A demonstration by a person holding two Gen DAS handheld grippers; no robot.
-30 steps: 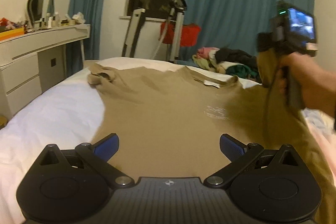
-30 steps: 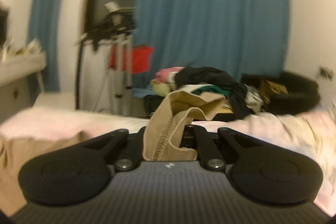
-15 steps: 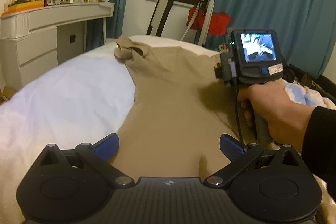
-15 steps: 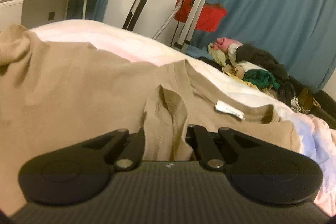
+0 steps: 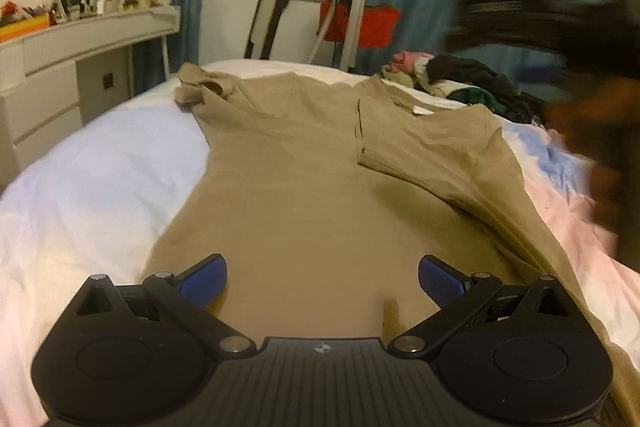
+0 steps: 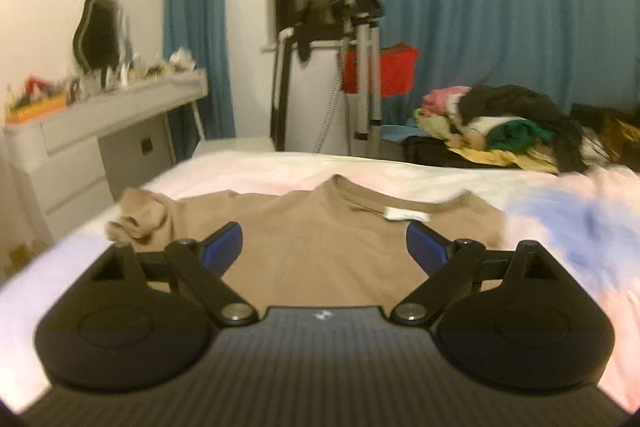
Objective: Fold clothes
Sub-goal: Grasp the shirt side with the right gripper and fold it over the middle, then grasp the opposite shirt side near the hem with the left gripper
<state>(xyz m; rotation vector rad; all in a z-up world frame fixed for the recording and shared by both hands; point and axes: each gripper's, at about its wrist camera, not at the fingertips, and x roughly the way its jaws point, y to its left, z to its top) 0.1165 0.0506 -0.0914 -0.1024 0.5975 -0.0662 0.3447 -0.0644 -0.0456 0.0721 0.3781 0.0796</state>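
Nearest the hem of the tan T-shirt (image 5: 304,195), the left gripper (image 5: 322,281) hangs with its blue pads spread wide and nothing between them, just above the cloth. The shirt lies flat on the bed (image 5: 92,163), hem toward the cameras and collar away. Its right sleeve (image 5: 404,143) is already folded inward over the chest, edge lying beside the collar, so the first fold looks done. The left sleeve (image 5: 198,89) is bunched at the far left shoulder and not yet folded; folding the body up also seems left. The right gripper (image 6: 324,247) is over the shirt's middle, jaws opening, no cloth between them. Beyond the shirt's collar, a heap of other clothes (image 6: 496,127) waits near the blue curtains (image 6: 500,7), apparently unfolded.
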